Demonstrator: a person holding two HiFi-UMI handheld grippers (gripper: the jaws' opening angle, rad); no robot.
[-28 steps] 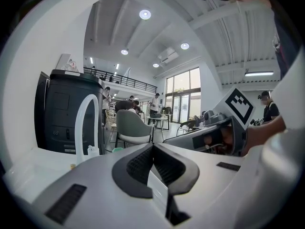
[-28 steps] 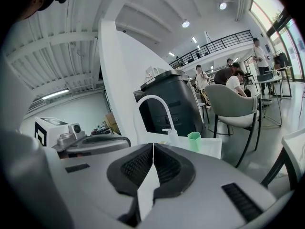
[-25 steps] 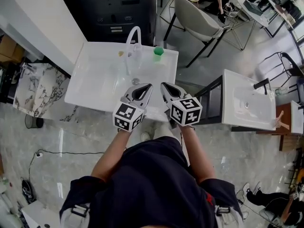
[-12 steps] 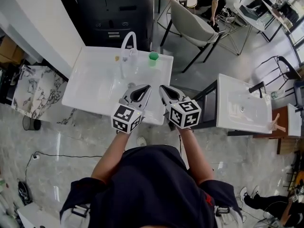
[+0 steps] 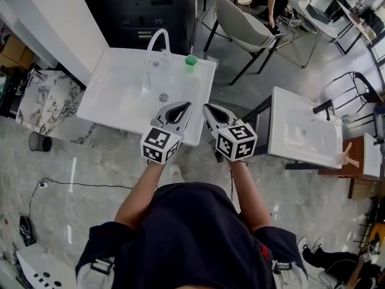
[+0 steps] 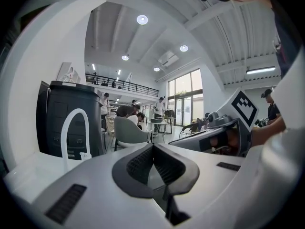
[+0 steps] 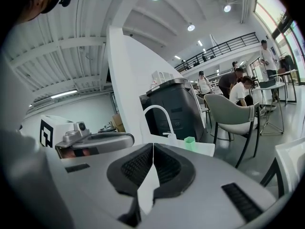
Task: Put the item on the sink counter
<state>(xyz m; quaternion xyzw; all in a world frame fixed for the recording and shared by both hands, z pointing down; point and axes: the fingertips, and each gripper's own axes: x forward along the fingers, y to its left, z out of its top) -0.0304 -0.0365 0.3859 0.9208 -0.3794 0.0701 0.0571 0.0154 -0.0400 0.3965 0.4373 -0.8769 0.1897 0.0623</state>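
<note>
A white sink counter point(image 5: 108, 110) with a curved white faucet point(image 5: 157, 44) lies ahead of me. A small green cup point(image 5: 190, 61) stands on its back right corner, beside the faucet. My left gripper point(image 5: 185, 107) and right gripper point(image 5: 208, 108) hover side by side over the counter's front right edge. Both are shut, with nothing between the jaws. In the right gripper view, the green cup point(image 7: 189, 143) and faucet point(image 7: 159, 116) sit beyond the closed gripper point(image 7: 153, 148). The left gripper view shows its closed gripper point(image 6: 153, 147), with the faucet point(image 6: 71, 132) at left.
A second white basin point(image 5: 304, 134) on a dark frame stands to the right. Behind the sink are a dark cabinet point(image 5: 150, 8) and a grey chair point(image 5: 243, 26). People sit at tables at the far back. A marble-patterned block point(image 5: 42, 110) lies to the left.
Both grippers stay shut and side by side. The sink and cup have slid slightly up and to the left in the head view.
</note>
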